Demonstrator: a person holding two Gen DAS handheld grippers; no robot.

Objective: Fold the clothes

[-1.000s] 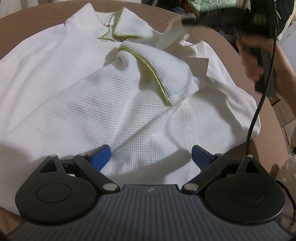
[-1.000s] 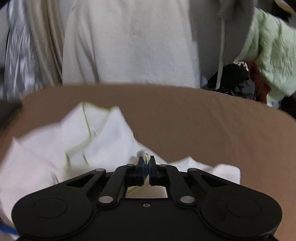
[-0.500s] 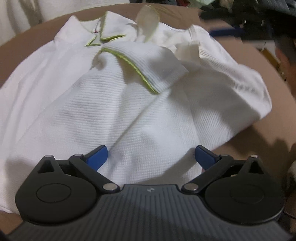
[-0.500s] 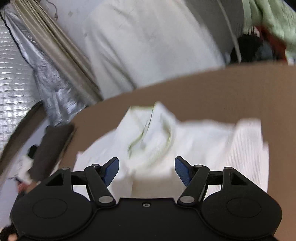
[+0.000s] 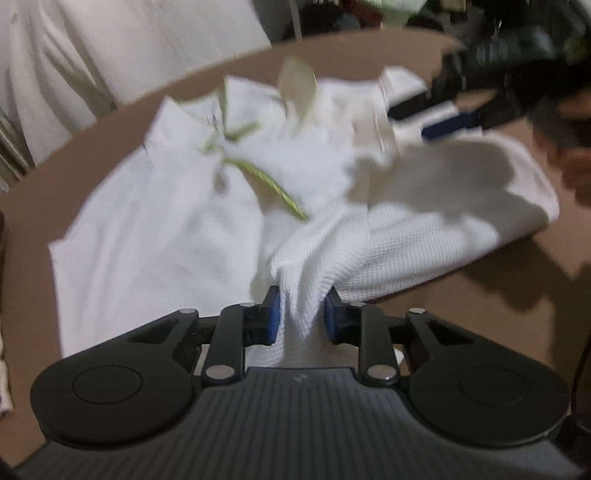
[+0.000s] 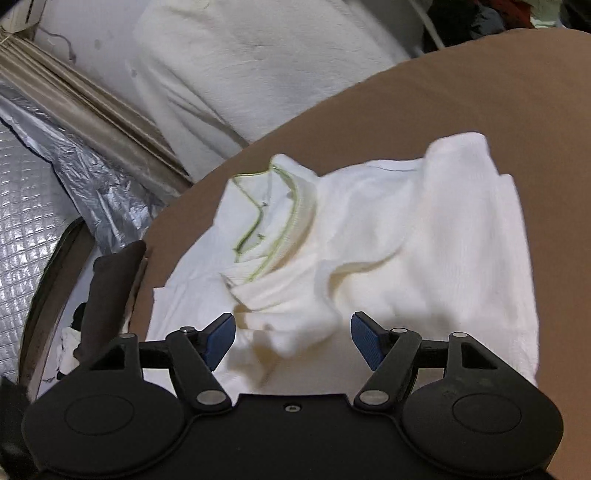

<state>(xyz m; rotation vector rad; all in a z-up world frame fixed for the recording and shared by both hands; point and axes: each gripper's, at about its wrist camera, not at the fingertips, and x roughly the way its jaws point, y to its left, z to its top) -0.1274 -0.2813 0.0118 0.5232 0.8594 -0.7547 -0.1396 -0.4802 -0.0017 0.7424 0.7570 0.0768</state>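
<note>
A white waffle-knit polo shirt (image 5: 166, 221) with green-trimmed collar (image 6: 280, 221) lies crumpled on the round brown table (image 5: 517, 295). My left gripper (image 5: 303, 314) is closing its jaws on a bunched fold of the shirt's near edge, and the blue pads press the fabric from both sides. The fold is lifted off the table. My right gripper (image 6: 293, 341) hovers open just above the shirt (image 6: 443, 240) near the collar, with nothing pinched. It also shows blurred in the left wrist view, as the right gripper (image 5: 436, 114) at the shirt's far right.
A person's hand (image 5: 569, 147) holds the right gripper. White draped cloth (image 6: 258, 55) and silver foil sheeting (image 6: 29, 221) stand beyond the table edge (image 6: 443, 92). A dark object (image 6: 107, 295) sits at the table's left rim. Piled clothes (image 5: 351, 18) lie behind.
My left gripper has gone from wide open to closed on the shirt's near edge and has risen with it. My right gripper released the fabric, opened, and swung over the shirt.
</note>
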